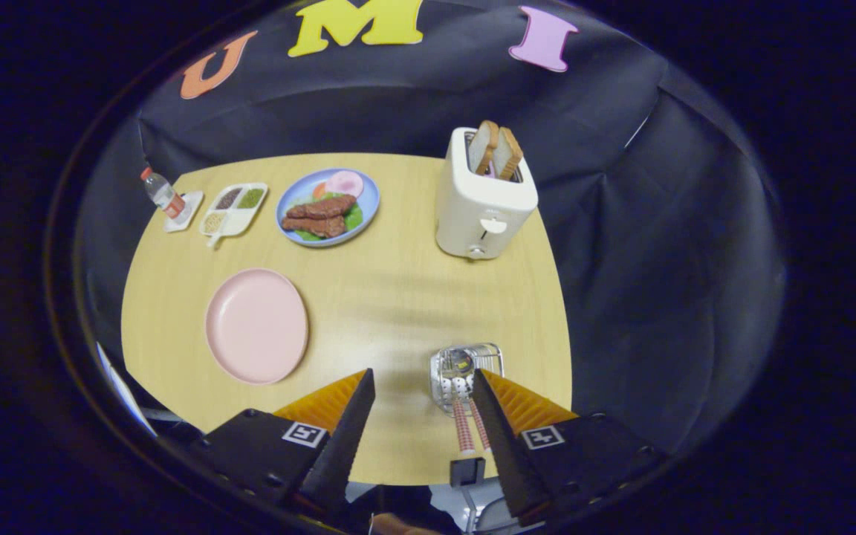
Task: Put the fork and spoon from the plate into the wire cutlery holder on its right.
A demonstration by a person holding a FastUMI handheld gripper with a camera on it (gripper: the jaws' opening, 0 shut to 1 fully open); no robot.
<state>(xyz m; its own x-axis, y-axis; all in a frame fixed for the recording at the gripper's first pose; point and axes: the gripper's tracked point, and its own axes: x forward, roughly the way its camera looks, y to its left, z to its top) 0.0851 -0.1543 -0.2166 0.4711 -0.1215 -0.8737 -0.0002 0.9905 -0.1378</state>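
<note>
Cutlery sits inside the wire cutlery holder (467, 375), a small shiny basket with thin bars, near the right finger. Two handles (469, 429) with little red and white checks stick out of it toward the gripper (423, 383); which one is the fork and which the spoon is too small to tell. The fingers are spread wide apart and hold nothing. The pink plate (256, 325) is round, with nothing on it, to the left of the holder on the wooden table (391, 282). Farther away stand a white toaster (483, 202) with bread and a blue plate of food (328, 207).
</note>
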